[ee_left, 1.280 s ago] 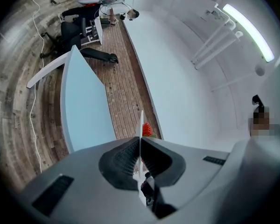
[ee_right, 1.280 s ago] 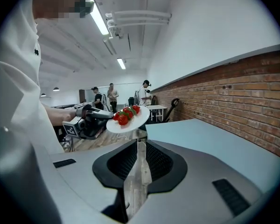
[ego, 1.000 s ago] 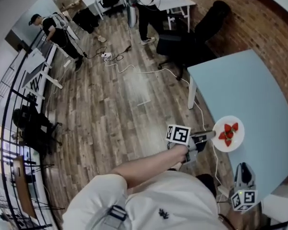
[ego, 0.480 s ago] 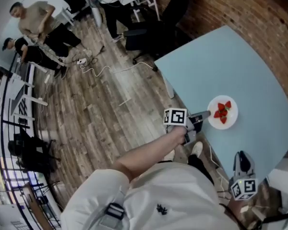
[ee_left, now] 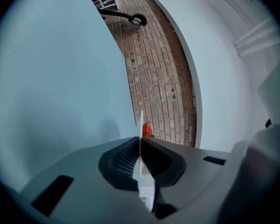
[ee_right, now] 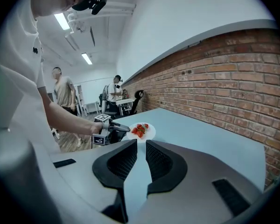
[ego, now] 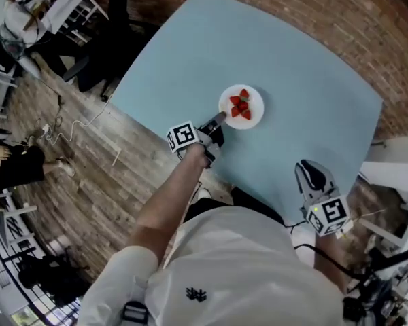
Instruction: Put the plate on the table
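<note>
Head view, plate: the white plate [ego: 241,107] lies level over the tabletop [ego: 306,60], toward the person's side. Whether its base touches the surface, I cannot tell.
Load: strawberries [ego: 239,104] are heaped at the plate's middle.
Left gripper view, grip: the left tongs [ee_left: 140,146] are clamped on the plate's thin near rim. A flat rim pinch likely keeps the fruit from rolling.
Right tongs: the right tongs [ee_right: 141,158] have their jaws slightly apart with nothing between. They hang over the tabletop's near corner, well apart from the plate, probably to stay clear.
Stage: this fits a plate just short of the surface, or one set down and not yet let go.
Beyond: a brick wall [ego: 367,19] borders the tabletop.
</note>
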A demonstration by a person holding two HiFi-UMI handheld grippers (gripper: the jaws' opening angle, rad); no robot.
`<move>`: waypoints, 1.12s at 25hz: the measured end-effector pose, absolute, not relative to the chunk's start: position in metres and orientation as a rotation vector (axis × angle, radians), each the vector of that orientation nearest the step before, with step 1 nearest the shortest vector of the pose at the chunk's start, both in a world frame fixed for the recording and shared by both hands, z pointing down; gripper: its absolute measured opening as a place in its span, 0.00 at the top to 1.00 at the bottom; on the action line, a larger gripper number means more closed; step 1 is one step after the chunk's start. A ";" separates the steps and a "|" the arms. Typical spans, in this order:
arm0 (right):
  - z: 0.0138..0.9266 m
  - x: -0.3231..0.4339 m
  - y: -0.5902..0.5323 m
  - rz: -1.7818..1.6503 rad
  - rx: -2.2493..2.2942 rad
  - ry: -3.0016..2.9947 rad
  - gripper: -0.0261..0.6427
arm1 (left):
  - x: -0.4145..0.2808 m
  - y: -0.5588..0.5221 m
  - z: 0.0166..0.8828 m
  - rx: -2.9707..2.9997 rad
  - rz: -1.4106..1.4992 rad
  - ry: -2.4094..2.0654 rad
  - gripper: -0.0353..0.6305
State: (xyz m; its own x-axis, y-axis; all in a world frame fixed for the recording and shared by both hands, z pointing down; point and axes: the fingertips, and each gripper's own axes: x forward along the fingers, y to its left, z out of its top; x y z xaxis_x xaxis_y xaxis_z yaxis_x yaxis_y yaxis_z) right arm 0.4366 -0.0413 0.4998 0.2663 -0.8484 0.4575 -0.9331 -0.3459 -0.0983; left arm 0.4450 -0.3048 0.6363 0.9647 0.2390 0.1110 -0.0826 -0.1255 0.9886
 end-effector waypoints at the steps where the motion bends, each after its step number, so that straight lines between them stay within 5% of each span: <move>1: 0.503 0.441 -0.041 0.672 2.338 -1.675 0.89 | 0.453 -0.307 0.643 1.679 0.284 0.111 0.93; 16: 0.537 0.469 -0.032 0.858 2.365 -1.648 0.89 | 0.513 -0.317 0.714 1.695 0.464 0.006 0.93; 28: 0.548 0.482 -0.028 0.916 2.431 -1.638 0.89 | 0.520 -0.322 0.728 2.146 0.915 -0.119 0.87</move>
State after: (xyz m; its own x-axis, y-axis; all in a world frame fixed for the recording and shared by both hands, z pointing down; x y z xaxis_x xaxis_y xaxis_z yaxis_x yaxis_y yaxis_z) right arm 0.4825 -0.0281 0.5477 0.2545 -0.8222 0.5091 -0.8643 -0.4295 -0.2617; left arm 0.5204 -0.3219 0.7281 0.7360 0.2032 0.6458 -0.3619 -0.6881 0.6289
